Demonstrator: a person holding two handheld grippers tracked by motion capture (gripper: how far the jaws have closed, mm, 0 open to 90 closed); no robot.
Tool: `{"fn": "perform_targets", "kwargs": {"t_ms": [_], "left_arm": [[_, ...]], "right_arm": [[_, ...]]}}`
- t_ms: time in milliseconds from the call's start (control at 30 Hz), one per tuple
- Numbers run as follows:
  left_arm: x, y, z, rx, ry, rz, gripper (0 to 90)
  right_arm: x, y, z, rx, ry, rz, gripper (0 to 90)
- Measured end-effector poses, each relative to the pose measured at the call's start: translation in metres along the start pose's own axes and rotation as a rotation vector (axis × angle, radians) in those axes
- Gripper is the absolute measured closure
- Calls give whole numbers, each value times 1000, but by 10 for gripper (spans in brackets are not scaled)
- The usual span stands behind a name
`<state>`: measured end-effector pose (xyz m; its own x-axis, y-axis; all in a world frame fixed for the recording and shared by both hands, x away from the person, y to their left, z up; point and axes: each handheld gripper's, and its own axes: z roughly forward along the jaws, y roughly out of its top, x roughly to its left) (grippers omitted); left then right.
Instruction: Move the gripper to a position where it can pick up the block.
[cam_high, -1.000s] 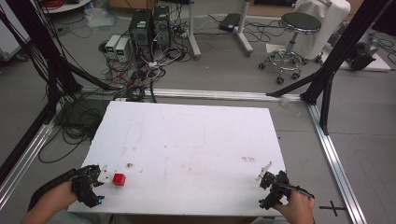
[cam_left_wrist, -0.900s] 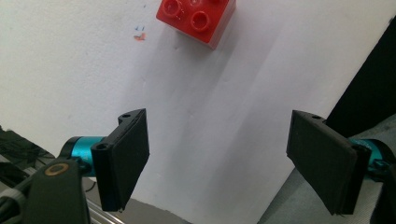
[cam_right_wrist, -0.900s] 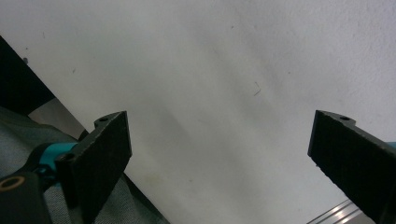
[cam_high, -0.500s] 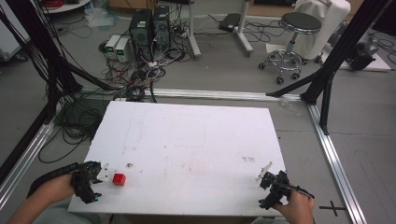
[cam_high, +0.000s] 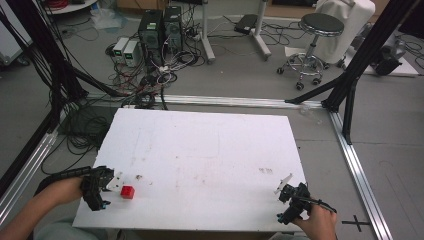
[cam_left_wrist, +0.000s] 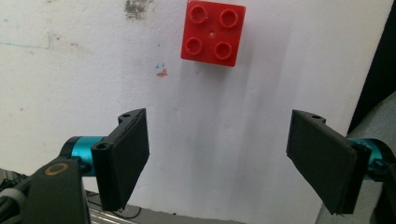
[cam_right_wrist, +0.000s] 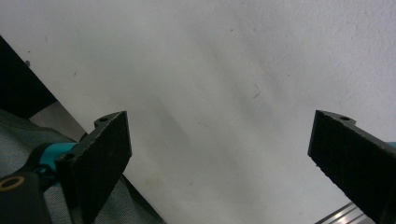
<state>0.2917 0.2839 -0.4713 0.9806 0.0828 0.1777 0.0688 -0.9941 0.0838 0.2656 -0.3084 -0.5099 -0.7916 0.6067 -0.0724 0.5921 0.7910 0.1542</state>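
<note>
Left gripper (cam_left_wrist: 217, 154): jaws wide apart, empty. Red brick (cam_left_wrist: 213, 31) just ahead, studs up, square, no long axis. Near left corner of white table (cam_high: 210, 145). Right gripper (cam_high: 289, 192) likewise spread wide, empty, near right corner, well apart from brick. Beyond: cables, computer boxes (cam_high: 160, 25), stool (cam_high: 320, 25).
</note>
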Motion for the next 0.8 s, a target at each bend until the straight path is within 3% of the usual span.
{"fn": "perform_targets", "kwargs": {"t_ms": [400,567,800], "left_arm": [[11,6,5,1,-33,37,215],[14,12,9,-12,-53,82,215],[16,21,18,-4,-72,107,215]], "right_arm": [[1,2,0,-11,5,-8,53],[1,3,0,-10,1,-8,54],[1,4,1,-5,8,-13,53]]}}
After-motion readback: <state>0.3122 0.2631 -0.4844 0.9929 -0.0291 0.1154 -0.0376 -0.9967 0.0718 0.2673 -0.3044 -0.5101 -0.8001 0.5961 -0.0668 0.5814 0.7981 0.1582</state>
